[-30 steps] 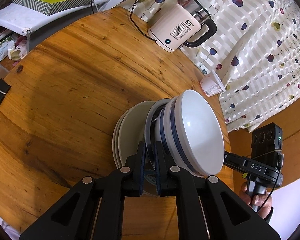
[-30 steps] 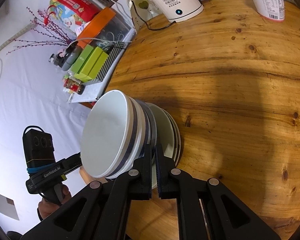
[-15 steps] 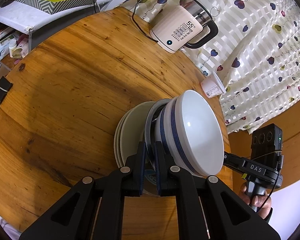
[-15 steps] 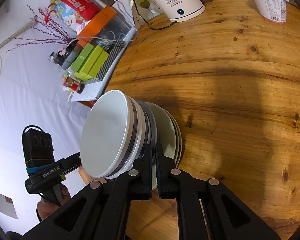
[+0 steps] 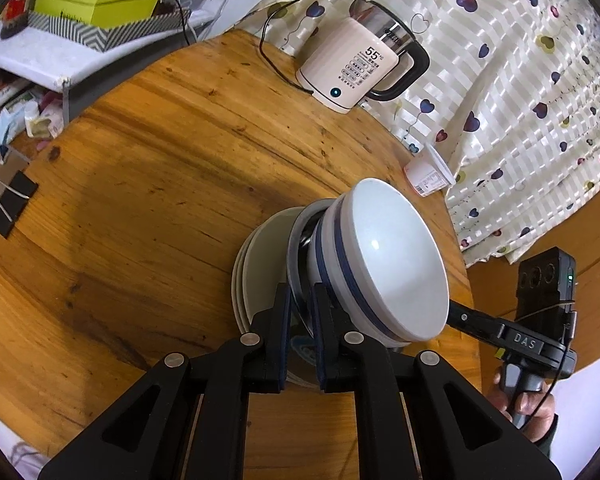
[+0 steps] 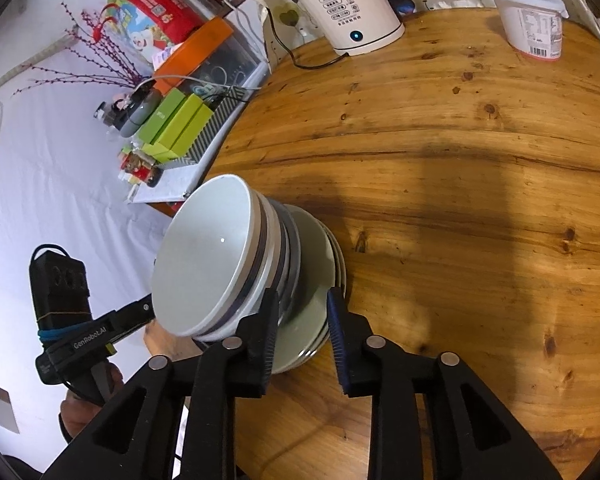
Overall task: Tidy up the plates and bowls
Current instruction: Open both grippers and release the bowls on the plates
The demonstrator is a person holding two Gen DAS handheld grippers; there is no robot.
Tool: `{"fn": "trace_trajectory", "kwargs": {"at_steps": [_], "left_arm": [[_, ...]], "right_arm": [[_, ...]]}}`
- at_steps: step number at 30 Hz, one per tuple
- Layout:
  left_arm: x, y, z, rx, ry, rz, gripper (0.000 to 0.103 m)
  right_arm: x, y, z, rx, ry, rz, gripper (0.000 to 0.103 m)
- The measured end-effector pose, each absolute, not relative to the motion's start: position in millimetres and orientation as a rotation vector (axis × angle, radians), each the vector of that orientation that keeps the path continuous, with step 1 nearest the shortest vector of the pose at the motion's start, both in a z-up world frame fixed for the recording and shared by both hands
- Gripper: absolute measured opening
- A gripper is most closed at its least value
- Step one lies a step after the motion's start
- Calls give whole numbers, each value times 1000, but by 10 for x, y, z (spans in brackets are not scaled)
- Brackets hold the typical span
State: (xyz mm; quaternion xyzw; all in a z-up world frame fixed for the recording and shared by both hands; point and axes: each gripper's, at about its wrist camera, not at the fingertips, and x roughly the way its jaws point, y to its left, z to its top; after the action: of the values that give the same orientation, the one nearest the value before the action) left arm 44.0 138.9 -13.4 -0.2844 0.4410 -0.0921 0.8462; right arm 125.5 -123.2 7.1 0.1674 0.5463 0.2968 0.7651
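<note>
Behind bowls, kettle, cup

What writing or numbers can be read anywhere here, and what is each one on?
"55°C": on the white kettle; the small print under it is too small to read.
"DAS": on the handle of the right tongs.
"GenRobot.AI": on the handle of the left tongs.
Label and barcode on the plastic cup: too small to read.
Print on the red package: blurred.
</note>
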Motion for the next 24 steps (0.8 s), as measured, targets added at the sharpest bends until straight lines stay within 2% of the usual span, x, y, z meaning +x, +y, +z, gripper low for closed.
{"fn": "trace_trajectory", "kwargs": {"at_steps": [24], "left_arm": [[26,998,174,-419,829,-140,10]], "right_arm": [[684,-1116,510,152,1034,638,52]]}}
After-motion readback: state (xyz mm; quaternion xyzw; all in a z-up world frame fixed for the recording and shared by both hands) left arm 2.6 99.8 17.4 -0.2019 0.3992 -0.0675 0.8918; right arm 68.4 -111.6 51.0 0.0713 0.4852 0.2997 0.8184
